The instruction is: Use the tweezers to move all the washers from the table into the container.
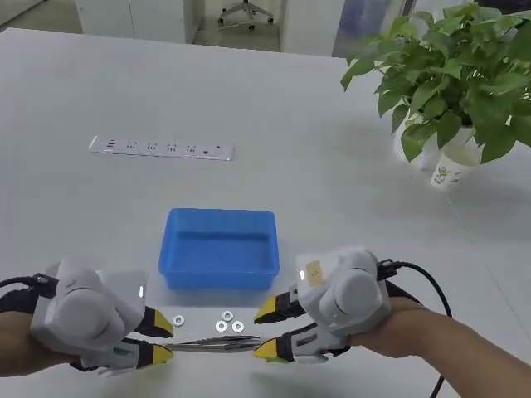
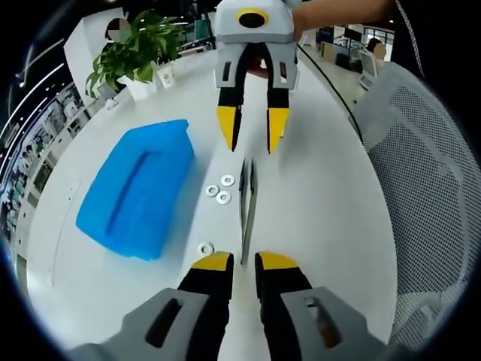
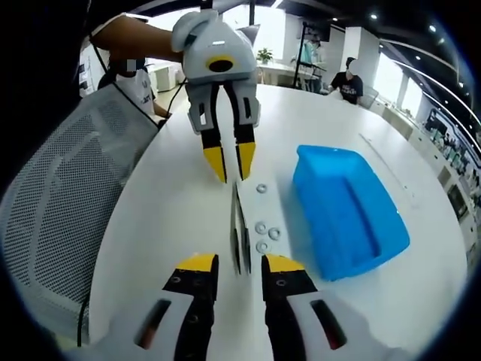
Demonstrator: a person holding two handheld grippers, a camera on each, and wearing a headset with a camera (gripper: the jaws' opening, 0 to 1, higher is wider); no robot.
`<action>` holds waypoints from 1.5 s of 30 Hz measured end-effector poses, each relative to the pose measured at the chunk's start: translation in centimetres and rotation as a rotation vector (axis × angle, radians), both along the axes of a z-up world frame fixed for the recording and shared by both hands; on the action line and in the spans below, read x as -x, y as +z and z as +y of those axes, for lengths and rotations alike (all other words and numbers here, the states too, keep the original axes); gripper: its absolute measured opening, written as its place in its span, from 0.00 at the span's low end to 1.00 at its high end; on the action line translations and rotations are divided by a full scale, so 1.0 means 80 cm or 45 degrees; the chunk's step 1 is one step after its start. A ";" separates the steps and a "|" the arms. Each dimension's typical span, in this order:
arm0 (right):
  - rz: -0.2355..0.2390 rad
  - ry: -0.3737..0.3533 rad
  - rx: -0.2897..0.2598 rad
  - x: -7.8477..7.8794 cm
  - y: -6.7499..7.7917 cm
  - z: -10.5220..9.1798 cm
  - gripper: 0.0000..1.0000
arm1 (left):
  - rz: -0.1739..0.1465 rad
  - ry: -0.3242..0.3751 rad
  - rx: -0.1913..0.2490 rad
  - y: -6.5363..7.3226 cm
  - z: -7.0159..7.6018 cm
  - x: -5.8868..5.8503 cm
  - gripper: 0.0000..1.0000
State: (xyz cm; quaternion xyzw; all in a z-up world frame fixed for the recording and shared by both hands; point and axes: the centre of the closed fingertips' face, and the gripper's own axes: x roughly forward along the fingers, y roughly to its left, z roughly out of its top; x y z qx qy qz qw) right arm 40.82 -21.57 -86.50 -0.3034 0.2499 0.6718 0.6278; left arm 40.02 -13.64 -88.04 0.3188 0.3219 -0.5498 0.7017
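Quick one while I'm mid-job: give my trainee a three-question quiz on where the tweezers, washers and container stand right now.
1. True or false: the tweezers lie on the table between the left gripper and the right gripper, held by neither.
2. How many washers lie on the table? A two, B four, C six.
3. Fill in: the blue container holds ___ washers.
Key: 1 true; 2 B; 3 no.
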 end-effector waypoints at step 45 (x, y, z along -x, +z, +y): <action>-0.005 0.133 0.081 0.002 -0.031 0.035 0.13 | 0.026 -0.039 -0.010 0.006 0.000 -0.002 0.06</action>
